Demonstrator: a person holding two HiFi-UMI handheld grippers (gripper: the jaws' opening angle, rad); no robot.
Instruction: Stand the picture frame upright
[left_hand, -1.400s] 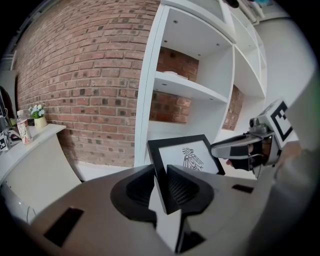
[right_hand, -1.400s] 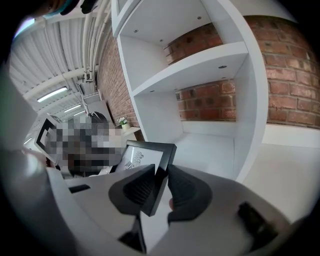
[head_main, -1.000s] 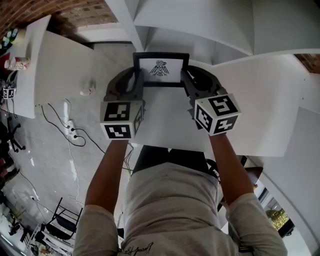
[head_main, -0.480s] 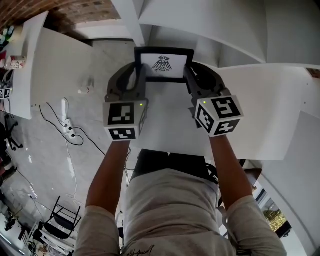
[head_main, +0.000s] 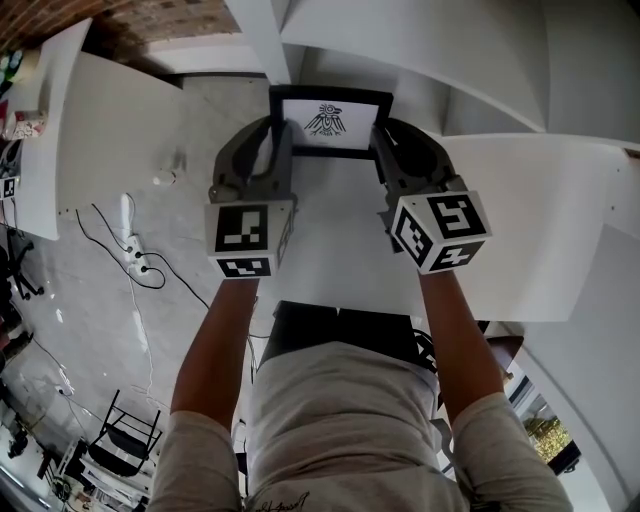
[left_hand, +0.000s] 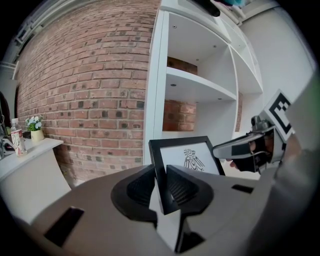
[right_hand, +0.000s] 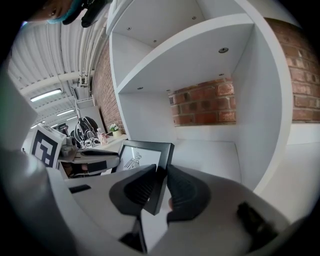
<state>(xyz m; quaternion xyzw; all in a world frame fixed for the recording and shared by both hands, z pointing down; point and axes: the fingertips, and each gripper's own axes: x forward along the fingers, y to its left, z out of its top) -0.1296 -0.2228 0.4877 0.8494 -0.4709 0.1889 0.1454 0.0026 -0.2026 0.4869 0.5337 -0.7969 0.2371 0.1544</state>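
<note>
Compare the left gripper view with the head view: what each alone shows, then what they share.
Left gripper view only: the insides of the shelf compartments, brick behind one. Head view only: the person's forearms and a power strip on the floor. Both: the picture frame, with the left gripper and right gripper clamped on its sides.

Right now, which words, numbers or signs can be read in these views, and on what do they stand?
No words or numbers are readable.
Picture frame: a bird emblem, no lettering.
Left marker cube and right marker cube: black-and-white square code patterns, no text.
Shirt: cursive script at the hem, too blurred to read.
</note>
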